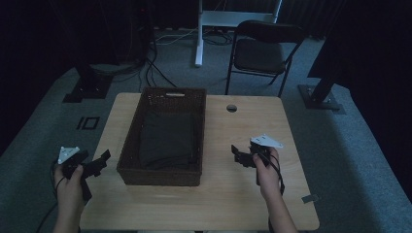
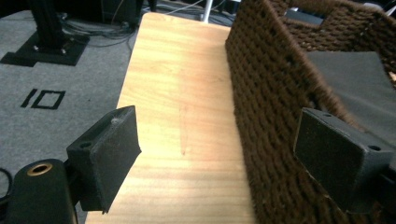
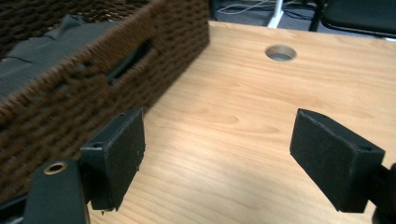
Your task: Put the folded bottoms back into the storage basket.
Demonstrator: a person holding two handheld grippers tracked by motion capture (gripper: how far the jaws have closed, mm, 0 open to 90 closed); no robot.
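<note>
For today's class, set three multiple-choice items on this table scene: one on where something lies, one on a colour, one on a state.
1. Where does the folded dark cloth lie?
A. inside the woven basket
B. on the bare table
C. on the chair

2. What colour is the basket?
A. white
B. dark brown
C. red

3. How do the jaws of the left gripper and the right gripper stand?
A. both shut on the cloth
B. both open with nothing gripped
C. one shut on the basket handle

Answers:
1 A, the cloth rests on the basket's floor within its walls.
2 B, the weave shows dark brown in both gripper views.
3 B, each gripper view shows its pads wide apart, pressing on nothing.
</note>
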